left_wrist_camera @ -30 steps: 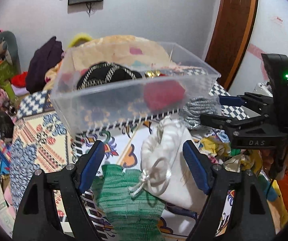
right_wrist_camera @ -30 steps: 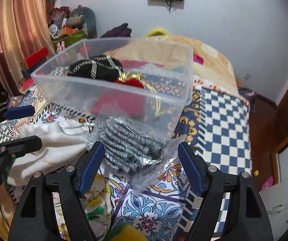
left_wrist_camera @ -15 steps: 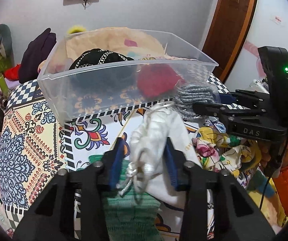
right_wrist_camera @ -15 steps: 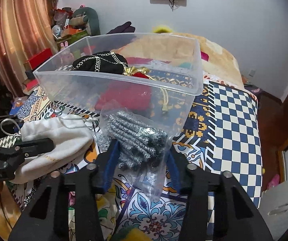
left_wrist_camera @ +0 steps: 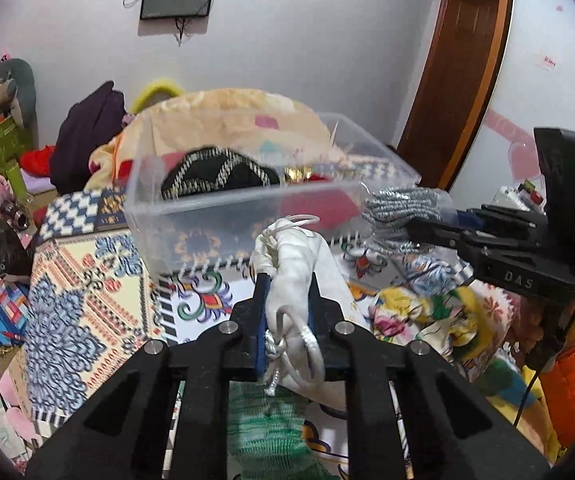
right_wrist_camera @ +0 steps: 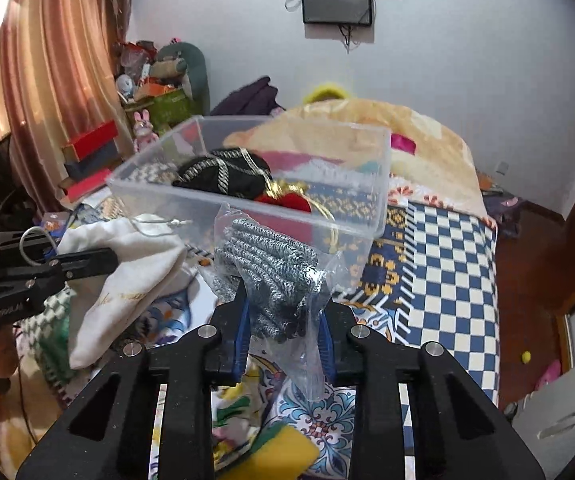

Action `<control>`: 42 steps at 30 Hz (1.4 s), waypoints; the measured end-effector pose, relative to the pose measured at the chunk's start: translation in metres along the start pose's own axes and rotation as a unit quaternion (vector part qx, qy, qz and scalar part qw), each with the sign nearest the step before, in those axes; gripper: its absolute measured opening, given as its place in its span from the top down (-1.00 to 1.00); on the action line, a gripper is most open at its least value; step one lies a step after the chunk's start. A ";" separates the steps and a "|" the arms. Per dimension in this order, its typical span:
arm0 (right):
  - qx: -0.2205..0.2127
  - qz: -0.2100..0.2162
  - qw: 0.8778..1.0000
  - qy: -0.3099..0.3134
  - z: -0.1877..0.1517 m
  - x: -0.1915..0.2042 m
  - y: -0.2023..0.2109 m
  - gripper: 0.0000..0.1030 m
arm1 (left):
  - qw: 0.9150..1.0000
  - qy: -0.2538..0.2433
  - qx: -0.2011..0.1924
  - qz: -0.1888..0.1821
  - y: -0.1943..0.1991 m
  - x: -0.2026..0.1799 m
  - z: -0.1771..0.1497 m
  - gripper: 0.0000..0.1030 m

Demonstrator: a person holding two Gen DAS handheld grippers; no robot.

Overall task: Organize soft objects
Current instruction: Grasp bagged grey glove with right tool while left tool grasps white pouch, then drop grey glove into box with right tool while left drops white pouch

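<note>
1. The left hand-held gripper [left_wrist_camera: 287,312] is clamped narrowly on the gathered neck of a white drawstring fabric pouch [left_wrist_camera: 299,264], whose silver cord loops hang out between the blue pads.
2. The right hand-held gripper [right_wrist_camera: 283,320] is clamped on a clear plastic bag of grey knitted fabric [right_wrist_camera: 267,268]; the bag's loose end hangs below the pads.
3. Both bundles are held above the patterned bedspread [left_wrist_camera: 87,280], just short of the near wall of the clear rectangular plastic bin [left_wrist_camera: 247,204], which lies at 12 o'clock from each gripper.
4. A black fabric item with gold zigzag trim [right_wrist_camera: 223,176] and a red soft item [right_wrist_camera: 287,200] are already seen inside the bin.
5. The step in hand is judged to be the carry: both items are gripped, neither is yet over the rim.
6. The next move calls for each bundle to be raised over the near rim, carried towards 12 o'clock above the open space, and then released.
7. A green knitted item [left_wrist_camera: 267,432] is left at 6 o'clock below the left gripper.
</note>
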State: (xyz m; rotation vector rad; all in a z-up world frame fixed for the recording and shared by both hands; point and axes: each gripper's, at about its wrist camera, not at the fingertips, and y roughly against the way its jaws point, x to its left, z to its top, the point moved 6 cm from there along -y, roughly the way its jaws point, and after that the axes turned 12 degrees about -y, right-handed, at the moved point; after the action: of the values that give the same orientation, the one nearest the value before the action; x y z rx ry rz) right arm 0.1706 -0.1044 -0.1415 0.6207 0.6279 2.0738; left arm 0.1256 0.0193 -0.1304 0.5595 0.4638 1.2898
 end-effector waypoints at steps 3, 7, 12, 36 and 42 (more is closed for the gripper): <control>-0.015 0.007 1.000 0.005 0.007 0.007 0.008 0.50 | 1.000 0.002 -0.020 0.003 0.015 0.003 0.011 0.72; -0.039 0.018 0.999 0.010 0.023 0.016 0.016 0.50 | 0.999 0.006 -0.044 0.014 0.027 0.011 0.032 0.72; -0.063 0.027 0.998 0.009 0.040 0.021 0.022 0.50 | 0.997 0.018 -0.073 0.035 0.036 0.025 0.057 0.72; -0.034 0.020 0.999 0.009 0.083 0.027 -0.034 0.50 | 0.988 0.038 -0.064 0.136 -0.033 0.085 0.098 0.71; -0.002 0.010 1.000 0.029 0.078 0.032 -0.057 0.50 | 0.989 0.036 -0.031 0.137 -0.061 0.088 0.091 0.71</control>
State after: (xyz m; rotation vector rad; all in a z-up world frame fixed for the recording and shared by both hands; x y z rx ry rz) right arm 0.2368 -0.0326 -0.1126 0.5664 0.6525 2.1173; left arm 0.2476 0.0826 -0.0984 0.5389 0.4137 1.5858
